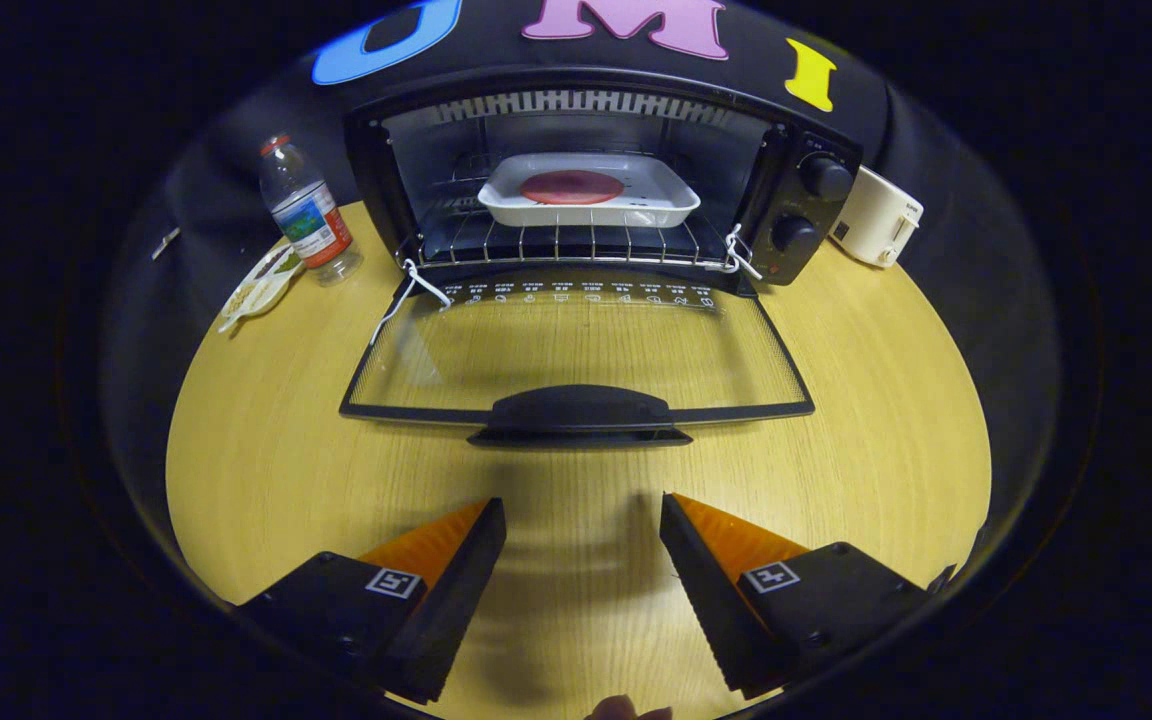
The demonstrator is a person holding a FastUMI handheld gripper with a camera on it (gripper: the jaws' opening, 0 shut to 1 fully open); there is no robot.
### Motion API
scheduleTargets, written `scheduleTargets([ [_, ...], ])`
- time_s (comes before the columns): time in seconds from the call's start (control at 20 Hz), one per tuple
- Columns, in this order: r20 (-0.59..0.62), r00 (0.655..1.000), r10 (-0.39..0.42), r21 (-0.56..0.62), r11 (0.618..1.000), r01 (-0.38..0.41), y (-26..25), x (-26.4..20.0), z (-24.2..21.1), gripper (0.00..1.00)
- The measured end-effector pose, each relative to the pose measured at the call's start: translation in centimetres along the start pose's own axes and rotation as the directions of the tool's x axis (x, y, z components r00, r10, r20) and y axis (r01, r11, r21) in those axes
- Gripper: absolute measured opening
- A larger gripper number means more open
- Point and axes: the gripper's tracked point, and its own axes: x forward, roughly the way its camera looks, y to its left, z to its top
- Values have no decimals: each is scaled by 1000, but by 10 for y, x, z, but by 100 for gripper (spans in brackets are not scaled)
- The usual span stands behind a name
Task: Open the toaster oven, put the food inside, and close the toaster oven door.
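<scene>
Gripper pose: the gripper (583, 520) is held low over the table (236, 470), pointed straight at the toaster oven (596, 180), with its two fingers (456, 570) set level and well short of the oven door.
Hand: a small part of a hand (626, 710) is seen just behind the fingers; its grip cannot be told.
Jaws: held wide apart, with bare table between them; nothing is held or touched.
Toaster oven: stood at the far side of the table, with its door (576, 350) folded fully down and lying flat toward the gripper.
Door handle: the handle (578, 412) is found at the door's near edge, just ahead of the fingertips and apart from them.
Food: a round reddish piece of food (571, 187) is seen in a white tray (666, 205), which is set on the wire rack (556, 245) inside the oven.
Knobs: two knobs (811, 205) are placed on the panel to the right of the oven opening.
Cords: white cords (406, 295) are tied at both front corners of the rack.
Left of oven: a plastic bottle (306, 215) is stood upright, with a wrapped packet (258, 285) lying just beside it.
Right of oven: a white mug (876, 220) is set beside the oven.
</scene>
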Motion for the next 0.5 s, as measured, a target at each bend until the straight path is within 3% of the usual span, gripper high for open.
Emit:
scheduleTargets([
  [0.5,-55,998,17,24,1000,-15,3,16,18,99],
])
